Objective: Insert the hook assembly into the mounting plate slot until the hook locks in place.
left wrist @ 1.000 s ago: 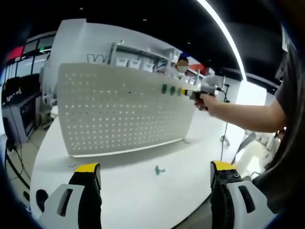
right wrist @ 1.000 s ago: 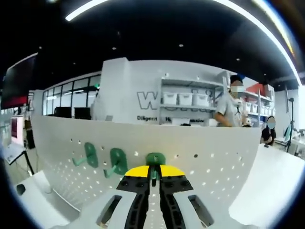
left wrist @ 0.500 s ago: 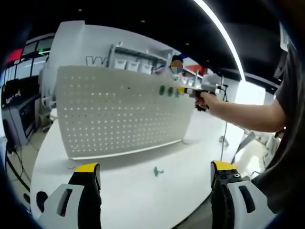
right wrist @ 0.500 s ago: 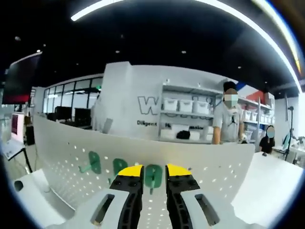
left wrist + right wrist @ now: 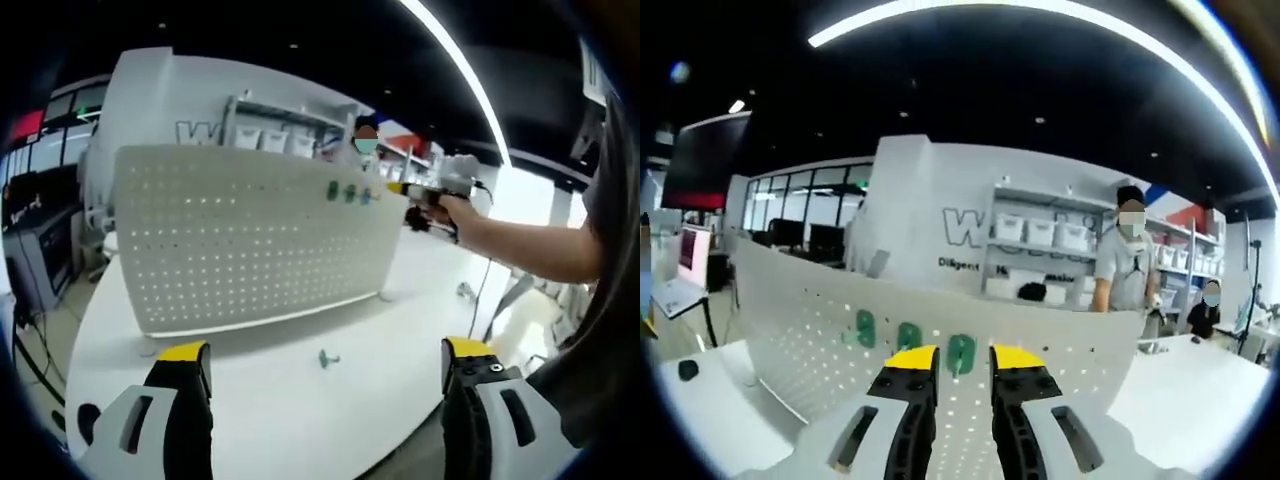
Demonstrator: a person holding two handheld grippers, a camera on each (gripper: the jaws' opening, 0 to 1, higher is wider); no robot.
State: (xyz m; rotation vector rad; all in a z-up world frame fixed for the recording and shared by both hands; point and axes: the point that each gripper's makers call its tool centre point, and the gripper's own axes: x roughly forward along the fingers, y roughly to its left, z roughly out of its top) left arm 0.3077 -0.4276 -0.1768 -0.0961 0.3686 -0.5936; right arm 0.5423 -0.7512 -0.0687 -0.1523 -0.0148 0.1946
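Note:
A white pegboard plate (image 5: 250, 240) stands upright on the white table (image 5: 300, 420). Three green hooks hang in a row near its top right: (image 5: 332, 190), (image 5: 349, 192), (image 5: 365, 194). In the right gripper view the same hooks (image 5: 866, 328), (image 5: 908, 336), (image 5: 961, 352) sit in the plate (image 5: 790, 330). My right gripper (image 5: 965, 358) is open, a short way back from the rightmost hook, holding nothing. A hand holds it (image 5: 395, 188) beside the plate's top right corner. A loose green hook (image 5: 326, 358) lies on the table. My left gripper (image 5: 326, 350) stands wide open low over the table's near edge.
A person (image 5: 1126, 270) stands behind the plate near shelves of white bins (image 5: 1040, 232). Desks with monitors (image 5: 30, 250) are at the far left. A small black object (image 5: 685, 369) lies on the table's left end. The person's arm (image 5: 530, 245) crosses the right side.
My right gripper went from shut on the rightmost green hook to open and drew back from the plate. That hook stays hanging on the plate. My left gripper kept its place.

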